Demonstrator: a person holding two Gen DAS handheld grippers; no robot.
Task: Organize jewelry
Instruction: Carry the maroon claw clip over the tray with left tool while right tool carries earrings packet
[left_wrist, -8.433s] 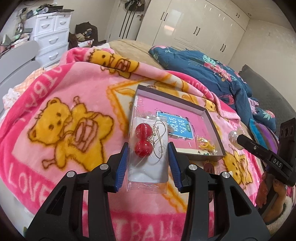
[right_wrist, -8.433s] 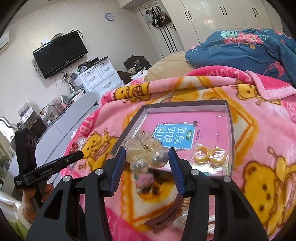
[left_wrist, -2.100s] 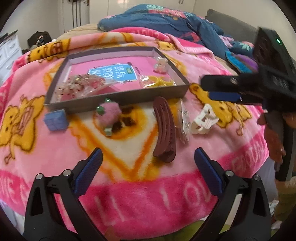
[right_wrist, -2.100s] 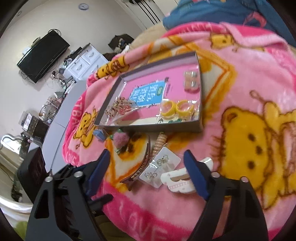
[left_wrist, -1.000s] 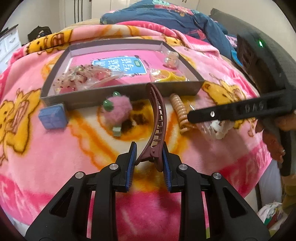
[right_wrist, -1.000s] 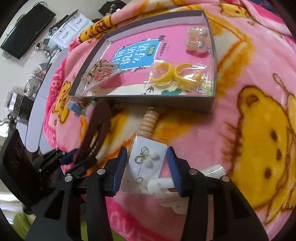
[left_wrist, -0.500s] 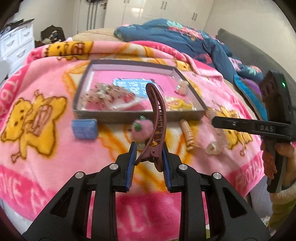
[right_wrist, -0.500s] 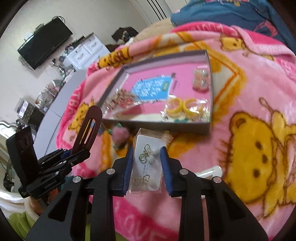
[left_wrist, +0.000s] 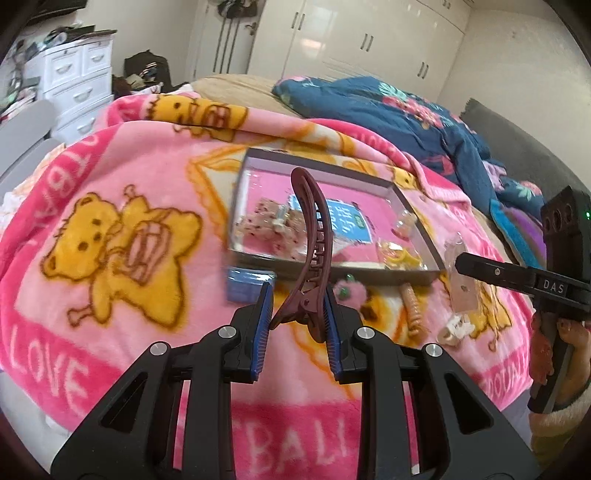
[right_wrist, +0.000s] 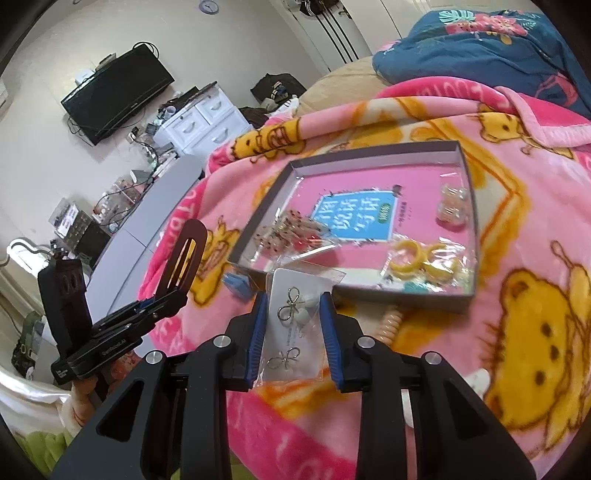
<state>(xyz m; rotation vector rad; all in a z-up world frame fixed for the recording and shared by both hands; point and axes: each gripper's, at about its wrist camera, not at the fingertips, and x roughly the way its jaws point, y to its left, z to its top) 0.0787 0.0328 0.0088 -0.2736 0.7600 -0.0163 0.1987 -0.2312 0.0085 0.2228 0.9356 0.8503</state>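
Gripping a long maroon plastic hair clip (left_wrist: 314, 251) by its hinge end, the left gripper (left_wrist: 297, 325) holds it upright above the pink bear-print blanket (left_wrist: 122, 206). The right gripper (right_wrist: 293, 325) pinches a clear-bagged white earring card (right_wrist: 295, 321), lifted near the shallow grey cardboard tray (right_wrist: 373, 153).

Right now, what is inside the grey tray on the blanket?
Inside the grey tray: a pink booklet with a blue label, a bag of beaded pieces, yellow rings in a bag, and a clear pearl clip. The earring card hides part of the near edge.
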